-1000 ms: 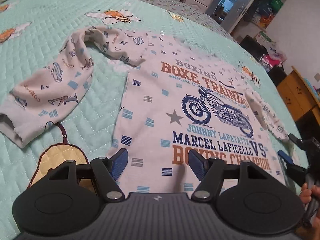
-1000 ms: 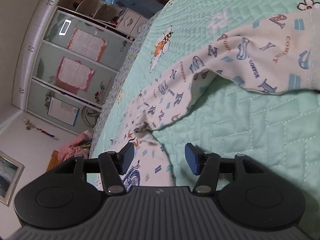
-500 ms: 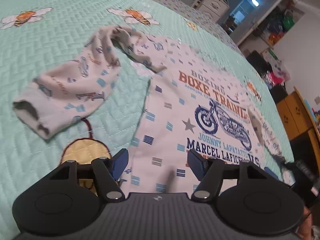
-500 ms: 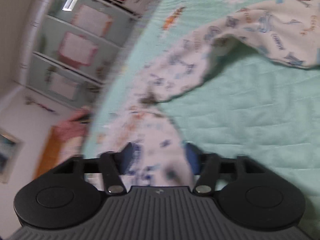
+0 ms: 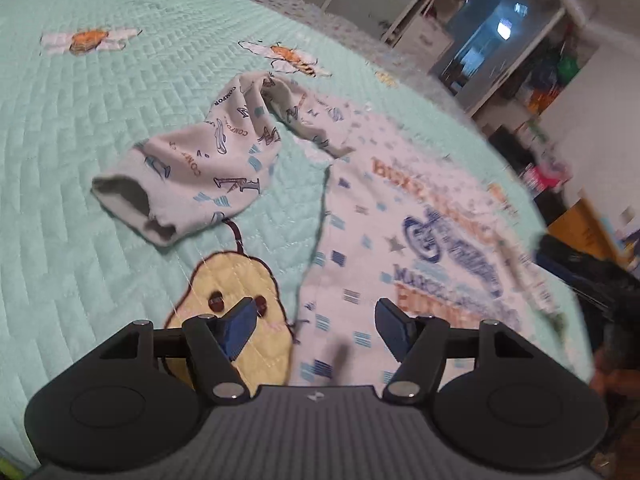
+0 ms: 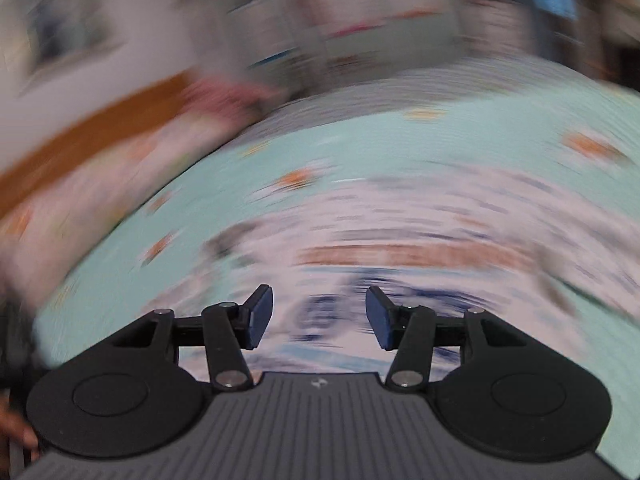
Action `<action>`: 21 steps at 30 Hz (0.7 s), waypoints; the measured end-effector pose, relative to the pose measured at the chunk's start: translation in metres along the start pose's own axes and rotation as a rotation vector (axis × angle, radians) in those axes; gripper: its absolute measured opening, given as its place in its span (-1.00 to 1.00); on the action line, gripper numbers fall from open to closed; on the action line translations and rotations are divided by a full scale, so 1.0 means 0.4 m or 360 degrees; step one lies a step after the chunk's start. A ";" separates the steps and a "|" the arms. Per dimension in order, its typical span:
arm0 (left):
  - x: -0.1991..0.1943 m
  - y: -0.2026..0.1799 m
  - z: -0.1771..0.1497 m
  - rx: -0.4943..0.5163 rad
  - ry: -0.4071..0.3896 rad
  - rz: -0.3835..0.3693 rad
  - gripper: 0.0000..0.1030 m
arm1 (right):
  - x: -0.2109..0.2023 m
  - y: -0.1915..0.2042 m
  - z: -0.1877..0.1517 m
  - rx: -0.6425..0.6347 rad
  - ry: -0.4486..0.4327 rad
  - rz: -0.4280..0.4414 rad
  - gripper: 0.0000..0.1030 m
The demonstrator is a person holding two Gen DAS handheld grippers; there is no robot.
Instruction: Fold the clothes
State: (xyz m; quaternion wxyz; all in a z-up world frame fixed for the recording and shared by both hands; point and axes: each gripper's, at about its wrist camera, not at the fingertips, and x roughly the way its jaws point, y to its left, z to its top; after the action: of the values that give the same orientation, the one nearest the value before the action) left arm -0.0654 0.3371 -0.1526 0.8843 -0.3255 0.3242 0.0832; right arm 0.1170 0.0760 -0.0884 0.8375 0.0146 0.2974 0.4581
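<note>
Bedroom setting: mint quilted bedspread (image 5: 100,128) with bee and pear appliqués, shelving and a lit doorway behind.

Item 1, long-sleeved shirt (image 5: 400,216): pale fabric printed with small blue blocks, a motorbike and boxing lettering on the chest. Lies front up and mostly flat on the bedspread, hem nearest the left wrist camera. Not yet folded.

Item 2, sleeve (image 5: 208,160): on the left of that view, bent back on itself and bunched near the shoulder, cuff open and resting on the quilt just above the pear appliqué (image 5: 236,300). The opposite sleeve is too blurred to describe.

Item 3, left gripper (image 5: 316,330): fingers spread, nothing between them, poised over the shirt's hem corner and side seam.

Item 4, right gripper (image 6: 319,316): jaws opening, nothing between them; its view is heavily smeared, showing only blurred chest print below and bedspread beyond.

Handling note, as judgement: the step in hand looks like an approach for the first fold. Best done by pinching hem and shoulder on the same side, taking one layer cleanly without catching the quilt, and straightening the crumpled sleeve before it is laid across the body, or the fold will trap a lump.
</note>
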 end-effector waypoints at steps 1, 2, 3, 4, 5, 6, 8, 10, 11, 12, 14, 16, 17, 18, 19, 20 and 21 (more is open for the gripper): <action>-0.016 0.005 0.002 -0.0015 -0.0030 -0.0012 0.31 | 0.030 0.048 0.010 -0.0098 0.0038 0.0082 0.04; -0.034 0.012 0.005 -0.0028 -0.0069 -0.0009 0.31 | 0.059 0.090 0.018 -0.0188 0.0074 0.0149 0.04; -0.056 0.020 0.010 -0.0038 -0.0121 0.0012 0.30 | 0.088 0.132 0.024 -0.0283 0.0109 0.0207 0.04; -0.079 0.029 0.015 -0.0048 -0.0176 0.0038 0.30 | 0.115 0.175 0.024 -0.0387 0.0140 0.0246 0.04; -0.096 0.038 0.024 -0.0036 -0.0225 0.0093 0.30 | 0.141 0.215 0.023 -0.0485 0.0171 0.0280 0.04; -0.112 0.048 0.036 -0.0018 -0.0271 0.0156 0.31 | 0.166 0.249 0.017 -0.0559 0.0201 0.0297 0.04; -0.132 0.068 0.062 0.0019 -0.0331 0.0294 0.31 | 0.207 0.294 0.008 -0.0595 0.0250 0.0284 0.04; -0.132 0.112 0.088 -0.0076 -0.0350 0.0331 0.31 | 0.226 0.310 -0.007 -0.0512 0.0265 0.0251 0.04; -0.125 0.134 0.097 -0.0137 -0.0344 0.0327 0.31 | 0.229 0.309 -0.015 -0.0446 0.0267 0.0234 0.04; -0.116 0.155 0.105 -0.0198 -0.0331 0.0319 0.31 | 0.227 0.305 -0.024 -0.0378 0.0265 0.0215 0.04; -0.096 0.191 0.115 -0.0295 -0.0302 0.0306 0.31 | 0.211 0.293 -0.044 -0.0257 0.0260 0.0176 0.04; -0.069 0.204 0.119 -0.0315 -0.0269 0.0282 0.30 | 0.193 0.278 -0.068 -0.0150 0.0272 0.0152 0.05; -0.056 0.207 0.121 -0.0322 -0.0259 0.0278 0.30 | 0.181 0.268 -0.079 -0.0107 0.0289 0.0145 0.05; -0.046 0.209 0.126 -0.0321 -0.0263 0.0265 0.30 | 0.173 0.261 -0.089 -0.0080 0.0312 0.0139 0.05; -0.038 0.211 0.131 -0.0317 -0.0273 0.0251 0.30 | 0.171 0.257 -0.098 -0.0073 0.0338 0.0131 0.05; -0.029 0.213 0.137 -0.0314 -0.0282 0.0236 0.30 | 0.165 0.253 -0.106 -0.0079 0.0359 0.0114 0.05; -0.024 0.221 0.138 -0.0343 -0.0279 0.0220 0.30 | 0.159 0.250 -0.113 -0.0090 0.0373 0.0092 0.05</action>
State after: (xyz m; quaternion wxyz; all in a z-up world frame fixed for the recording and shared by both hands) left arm -0.0757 0.4409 -0.1608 0.8614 -0.3869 0.2566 0.2062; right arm 0.0434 0.1721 -0.1267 0.7835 -0.0540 0.3796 0.4889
